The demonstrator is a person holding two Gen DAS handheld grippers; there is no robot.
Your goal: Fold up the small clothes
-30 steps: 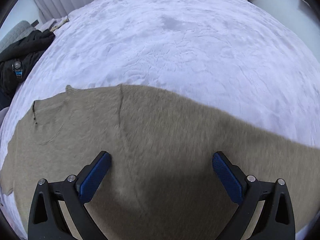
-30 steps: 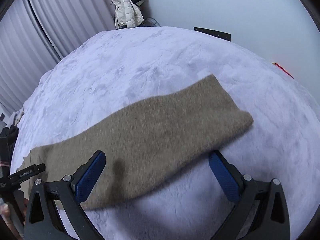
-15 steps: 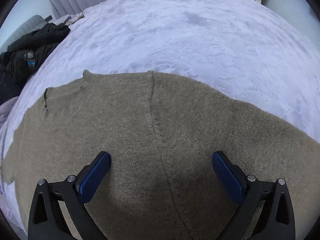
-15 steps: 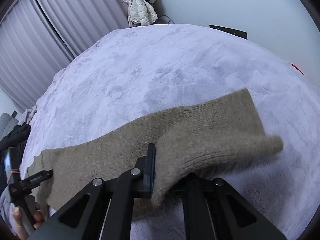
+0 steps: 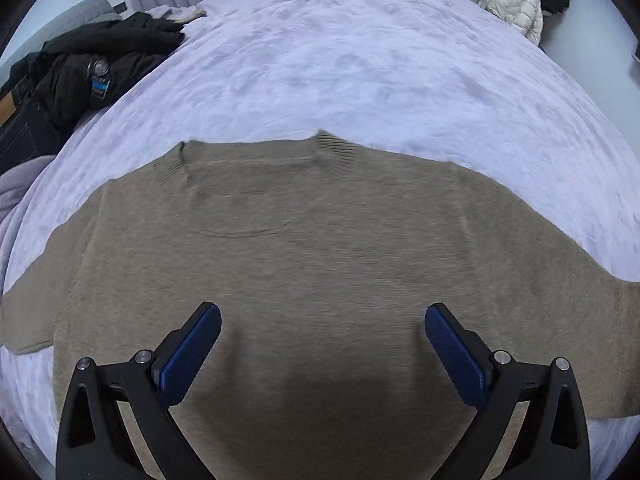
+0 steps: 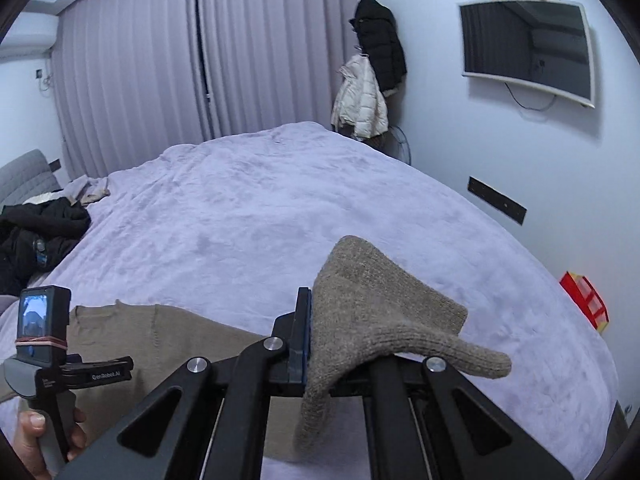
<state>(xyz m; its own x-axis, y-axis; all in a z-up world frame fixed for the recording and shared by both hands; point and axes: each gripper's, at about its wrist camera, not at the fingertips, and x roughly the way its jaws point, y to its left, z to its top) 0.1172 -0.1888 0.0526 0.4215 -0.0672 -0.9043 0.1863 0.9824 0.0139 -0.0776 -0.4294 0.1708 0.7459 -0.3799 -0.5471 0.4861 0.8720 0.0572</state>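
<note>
A tan knit sweater (image 5: 320, 248) lies flat on the lilac bed cover, collar toward the far side, sleeves spread left and right. My left gripper (image 5: 322, 340) hovers open over the sweater's lower body and holds nothing. My right gripper (image 6: 316, 336) is shut on the sweater's right sleeve cuff (image 6: 372, 312) and holds it lifted above the bed; the cuff drapes over the jaws and hides the right finger. The sweater body (image 6: 160, 336) shows at lower left in the right wrist view, beside the handheld left gripper unit (image 6: 44, 340).
The bed cover (image 5: 360, 60) stretches far beyond the sweater. A black jacket pile (image 5: 88, 68) lies at the bed's left edge. Coats (image 6: 372, 84) hang in the far corner. A wall TV (image 6: 528, 52) and a red box (image 6: 586, 300) are at right.
My right gripper closed on the sleeve cuff and lifted it, tilting up toward the room. My left gripper shifted left over the sweater body, so the collar sits centred ahead.
</note>
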